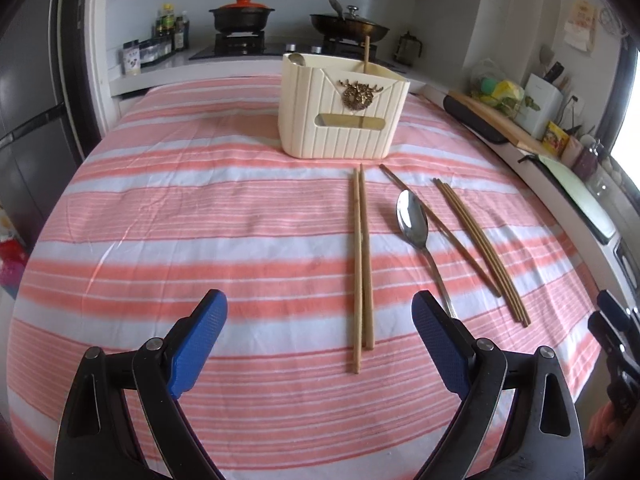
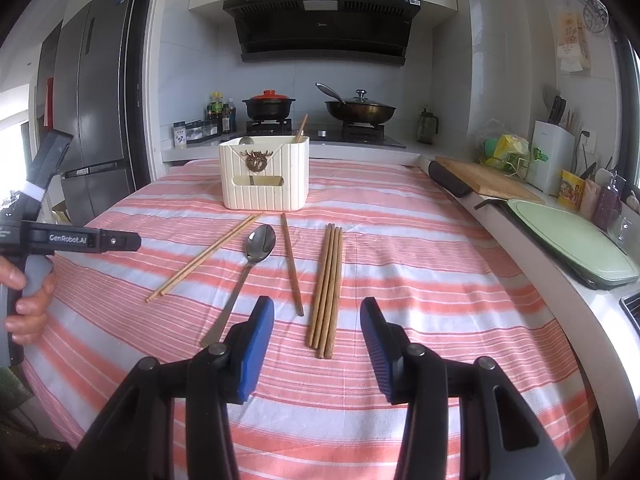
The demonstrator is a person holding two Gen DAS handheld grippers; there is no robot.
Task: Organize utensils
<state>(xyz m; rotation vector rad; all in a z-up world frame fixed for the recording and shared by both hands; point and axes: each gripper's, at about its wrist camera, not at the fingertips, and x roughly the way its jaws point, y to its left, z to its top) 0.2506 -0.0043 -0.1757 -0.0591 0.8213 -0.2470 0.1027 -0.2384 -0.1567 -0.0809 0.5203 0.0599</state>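
Two pairs of blue-padded tongs hang above a desk (image 1: 200, 208) draped in a pink-and-white striped cloth, in a home kitchen. The left tongs (image 1: 320, 340) stand wide open and hold nothing, their pads clear of the cloth. The right tongs (image 2: 318, 344) are likewise spread and empty, poised over the near end of a bundle of four chopsticks (image 2: 326, 288) that lies flat between the two pads in the right wrist view.

Left of that bundle, a single dark chopstick (image 2: 292, 264) lies alone, then a steel spoon (image 2: 250, 268) with its bowl towards the far side, then a pale chopstick pair (image 2: 204, 258) set at a slant. None of them touches the tongs.

Beyond the utensils stands a cream ribbed holder (image 1: 344, 112) with a brass deer emblem, upright near the far edge of the desk. One chopstick (image 1: 366, 54) and a spoon bowl (image 1: 297, 59) rise from its top. In the right wrist view a hand (image 2: 28, 300) grips the left device's handle.

On the stove behind sit a black pot (image 2: 269, 106) with a red lid and a lidded wok (image 2: 360, 110).
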